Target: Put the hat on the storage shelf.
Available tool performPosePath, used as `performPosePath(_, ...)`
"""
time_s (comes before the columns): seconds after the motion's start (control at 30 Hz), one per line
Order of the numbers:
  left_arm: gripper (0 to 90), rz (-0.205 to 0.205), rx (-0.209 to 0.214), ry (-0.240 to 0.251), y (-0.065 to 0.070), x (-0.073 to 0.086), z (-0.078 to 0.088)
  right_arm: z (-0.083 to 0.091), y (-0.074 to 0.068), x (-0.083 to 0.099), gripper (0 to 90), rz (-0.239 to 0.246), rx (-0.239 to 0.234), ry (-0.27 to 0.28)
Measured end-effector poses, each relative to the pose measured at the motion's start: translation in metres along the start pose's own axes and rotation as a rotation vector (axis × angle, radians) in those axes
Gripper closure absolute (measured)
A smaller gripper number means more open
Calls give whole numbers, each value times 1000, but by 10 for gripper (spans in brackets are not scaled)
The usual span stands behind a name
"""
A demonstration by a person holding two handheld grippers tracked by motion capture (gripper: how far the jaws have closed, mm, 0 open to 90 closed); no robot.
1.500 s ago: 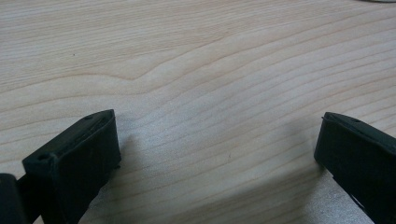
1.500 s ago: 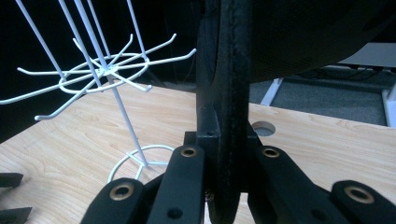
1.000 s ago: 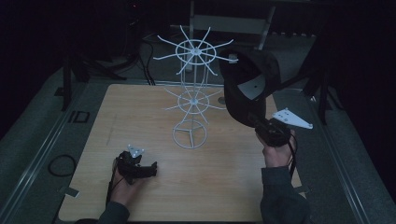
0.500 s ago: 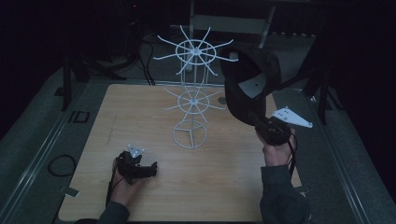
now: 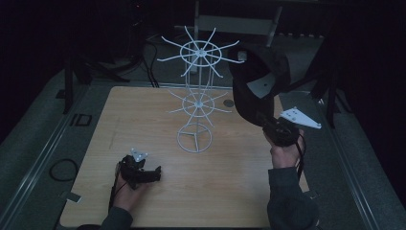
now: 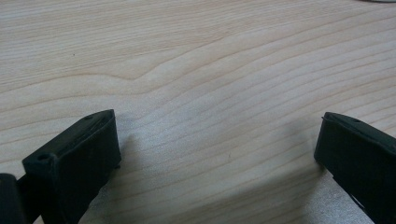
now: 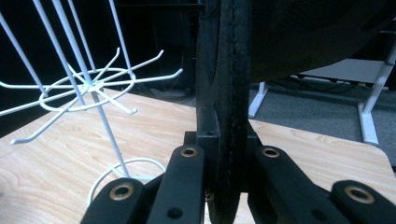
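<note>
The cap (image 5: 261, 81) is up in the air, pinched by its brim edge between the fingers of my right gripper (image 5: 268, 125), and it hangs just beside the upper spokes of the white wire rack (image 5: 197, 98). In the right gripper view the brim (image 7: 229, 107) runs straight up between the two fingers, clamped hard, with the dark crown bulging off above and to one side of them.

My guess is the cap is meant for one of those hooks, and this is where it gets touchy. I'm holding a thin edge only, so the crown's weight sits well out beyond the fingers; a quick twist of the wrist could let the brim pivot or slide out of the grip. The crown also blocks much of what lies past the fingers, so I could misjudge which spoke tip I'm lining up with and snag the fabric on a neighbouring one.

The rack itself worries me more. It looks light, standing on a small ring base (image 5: 194, 141) on the wooden surface (image 5: 143, 115), and nothing steadies it. If the cap pushes sideways on a spoke, the whole thing could tip or skid.

My left gripper (image 5: 151, 173) rests low on the surface, well apart from the rack, fingers (image 6: 79, 154) spread wide with only bare wood between them. It's too far off to catch a toppling rack in time.
</note>
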State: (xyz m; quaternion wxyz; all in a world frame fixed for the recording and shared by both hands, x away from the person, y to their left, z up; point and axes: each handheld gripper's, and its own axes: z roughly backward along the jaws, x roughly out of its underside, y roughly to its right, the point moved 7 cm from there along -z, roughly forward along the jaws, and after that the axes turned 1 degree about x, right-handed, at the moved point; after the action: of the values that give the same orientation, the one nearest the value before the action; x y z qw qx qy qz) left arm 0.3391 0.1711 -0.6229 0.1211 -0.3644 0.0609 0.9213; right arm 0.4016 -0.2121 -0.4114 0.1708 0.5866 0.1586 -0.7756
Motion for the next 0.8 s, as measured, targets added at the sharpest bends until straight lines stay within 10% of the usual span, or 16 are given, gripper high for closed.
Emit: performPosePath(0.8, 1, 0, 0, 0, 0, 0, 0, -1, 0, -12, 866, -4, 7, 42)
